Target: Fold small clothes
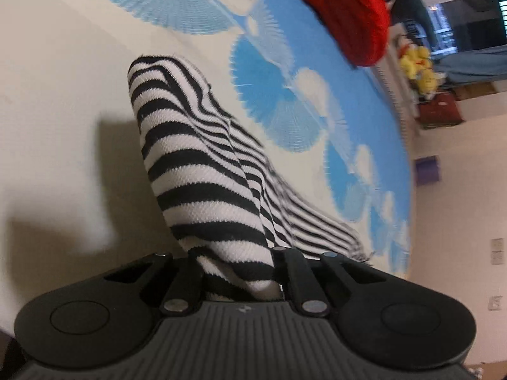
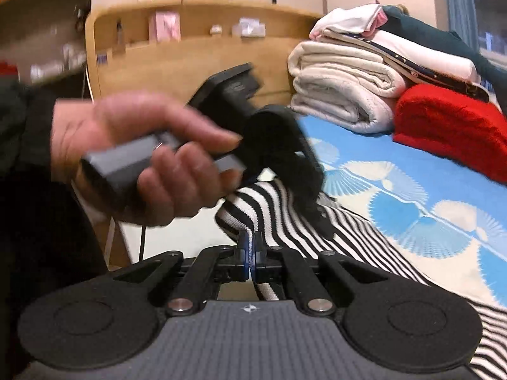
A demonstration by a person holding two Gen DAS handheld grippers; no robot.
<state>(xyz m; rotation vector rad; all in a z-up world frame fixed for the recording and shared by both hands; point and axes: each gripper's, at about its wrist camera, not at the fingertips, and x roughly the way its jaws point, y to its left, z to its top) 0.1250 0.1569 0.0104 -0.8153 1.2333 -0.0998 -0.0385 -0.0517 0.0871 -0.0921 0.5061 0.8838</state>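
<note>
Both grippers are pinching the striped garment: the left gripper is clamped on a bunched edge, the right gripper is nipping a thin hem. It is draping limply off the bedsheet, looking soft, light and stretchy, so holding at edges and corners seems wisest.

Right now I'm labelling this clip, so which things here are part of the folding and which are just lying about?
In use:
- striped garment, pinched at two spots
- left gripper
- right gripper

Lying about:
- red knit
- stack of folded laundry
- blue-patterned sheet
- wooden headboard shelf
- yellow plush toys
</note>
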